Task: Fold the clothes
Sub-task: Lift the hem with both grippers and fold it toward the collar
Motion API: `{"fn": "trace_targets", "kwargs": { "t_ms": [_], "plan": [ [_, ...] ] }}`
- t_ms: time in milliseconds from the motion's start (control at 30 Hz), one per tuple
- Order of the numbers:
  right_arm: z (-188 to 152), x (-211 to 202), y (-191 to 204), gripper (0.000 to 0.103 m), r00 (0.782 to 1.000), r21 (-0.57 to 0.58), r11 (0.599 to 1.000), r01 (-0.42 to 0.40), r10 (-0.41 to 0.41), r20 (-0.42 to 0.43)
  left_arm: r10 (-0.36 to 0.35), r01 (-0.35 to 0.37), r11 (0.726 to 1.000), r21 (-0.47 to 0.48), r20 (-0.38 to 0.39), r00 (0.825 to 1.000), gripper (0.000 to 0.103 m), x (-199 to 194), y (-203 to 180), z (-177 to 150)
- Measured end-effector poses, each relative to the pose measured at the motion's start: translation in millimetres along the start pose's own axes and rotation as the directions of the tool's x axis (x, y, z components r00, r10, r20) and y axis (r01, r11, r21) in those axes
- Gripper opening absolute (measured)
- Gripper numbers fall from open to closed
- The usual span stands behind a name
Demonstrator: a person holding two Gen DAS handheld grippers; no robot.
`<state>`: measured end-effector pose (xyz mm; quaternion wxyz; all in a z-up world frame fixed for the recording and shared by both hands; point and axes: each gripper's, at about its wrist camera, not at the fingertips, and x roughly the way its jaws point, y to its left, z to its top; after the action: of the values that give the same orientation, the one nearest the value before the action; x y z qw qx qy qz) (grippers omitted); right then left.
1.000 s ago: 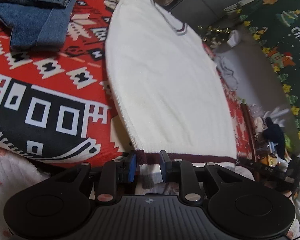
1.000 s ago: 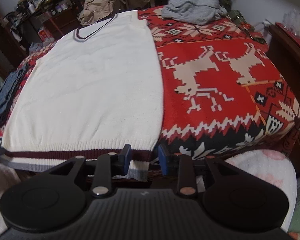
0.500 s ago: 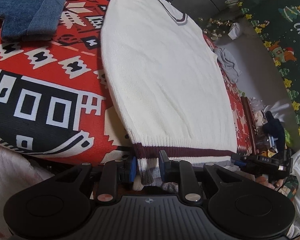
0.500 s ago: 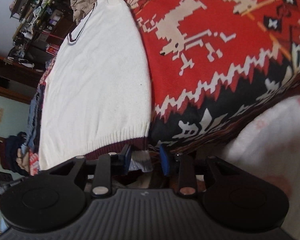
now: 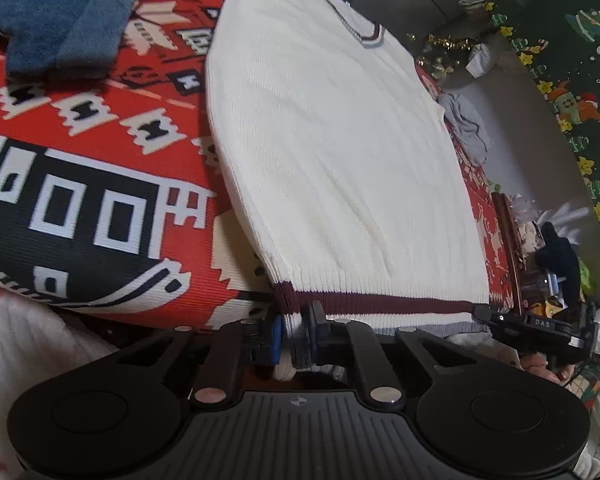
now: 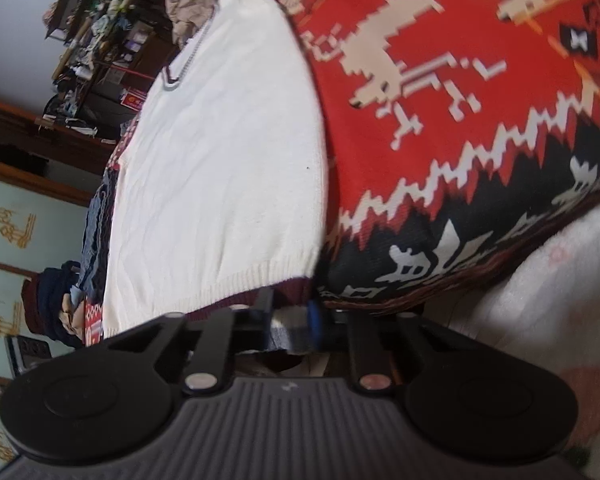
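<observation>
Fingers (image 5: pixel 315 322) of the left gripper (image 5: pixel 294 330) pinch the left hem corner of a cream knitted V-neck vest (image 5: pixel 332 152), while fingers (image 6: pixel 314 318) of the right gripper (image 6: pixel 290 320) pinch the hem's opposite corner, fabric bunched between the blue pads in both wrist views. The vest lies flat and full length on a bed spread with a red reindeer-patterned blanket (image 6: pixel 480 92); its maroon-and-grey striped hem (image 5: pixel 380 304) sits at the near edge, just at the grippers, and its long axis runs straight away from them to the V-neck collar (image 5: pixel 366 36) at the far end. Each gripper holds its own corner, neither nearer the collar than the other, so any fold of hem toward collar would travel directly forward. Folded blue jeans (image 5: pixel 60 20) rest on the blanket to the vest's left, and a loose grey garment (image 5: pixel 466 124) lies beyond its right edge. No containers are in view.
</observation>
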<state>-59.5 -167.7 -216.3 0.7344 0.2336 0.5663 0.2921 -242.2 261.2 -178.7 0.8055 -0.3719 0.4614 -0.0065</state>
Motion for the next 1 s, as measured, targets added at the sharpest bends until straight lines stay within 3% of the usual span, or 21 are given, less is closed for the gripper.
{"fn": "trace_targets", "kwargs": {
  "t_ms": [133, 200, 400, 500, 600, 700, 933, 1000],
  "plan": [
    [-0.7, -6.1, 6.8, 0.017, 0.998, 0.000, 0.999, -0.053, 0.053, 0.014, -0.007, 0.008, 1.000, -0.024, 0.031, 0.999, 0.011, -5.3, 3.5, 1.3],
    [-0.6, -1.2, 10.1, 0.022, 0.998, 0.000, 0.998, -0.057, 0.057, 0.000, -0.004, 0.005, 1.000, -0.027, 0.030, 1.000, 0.011, -4.4, 2.6, 2.0],
    [-1.0, 8.7, 18.3, 0.023, 0.998, -0.004, 0.999, -0.053, 0.053, -0.022, 0.003, -0.002, 0.999, -0.035, 0.028, 1.000, 0.011, -1.5, -0.2, 4.3],
    [-0.9, 10.9, 18.4, 0.009, 0.999, 0.015, 0.999, -0.029, 0.030, -0.014, 0.016, -0.015, 0.999, -0.039, 0.032, 0.999, 0.006, -1.0, -1.6, 4.9],
    [-1.9, 4.0, 20.2, 0.007, 1.000, 0.009, 1.000, 0.019, -0.019, 0.024, 0.093, -0.090, 0.995, -0.042, 0.064, 0.994, 0.006, -7.4, -4.0, 1.4],
    [-3.0, -11.5, 23.0, 0.007, 0.995, 0.049, 0.998, 0.038, -0.043, 0.089, 0.170, -0.161, 0.980, -0.120, 0.074, 0.983, 0.006, -15.9, -6.4, 1.4],
    [3.3, -43.1, 38.6, 0.006, 0.964, 0.128, 0.990, 0.058, -0.089, 0.249, 0.235, -0.188, 0.956, -0.225, 0.206, 0.950, 0.006, -56.2, -26.0, 8.7],
    [4.9, -46.3, 35.3, 0.006, 0.960, 0.153, 0.987, 0.057, -0.096, 0.262, 0.260, -0.205, 0.944, -0.259, 0.199, 0.945, 0.006, -52.3, -21.9, 13.3]
  ]
}}
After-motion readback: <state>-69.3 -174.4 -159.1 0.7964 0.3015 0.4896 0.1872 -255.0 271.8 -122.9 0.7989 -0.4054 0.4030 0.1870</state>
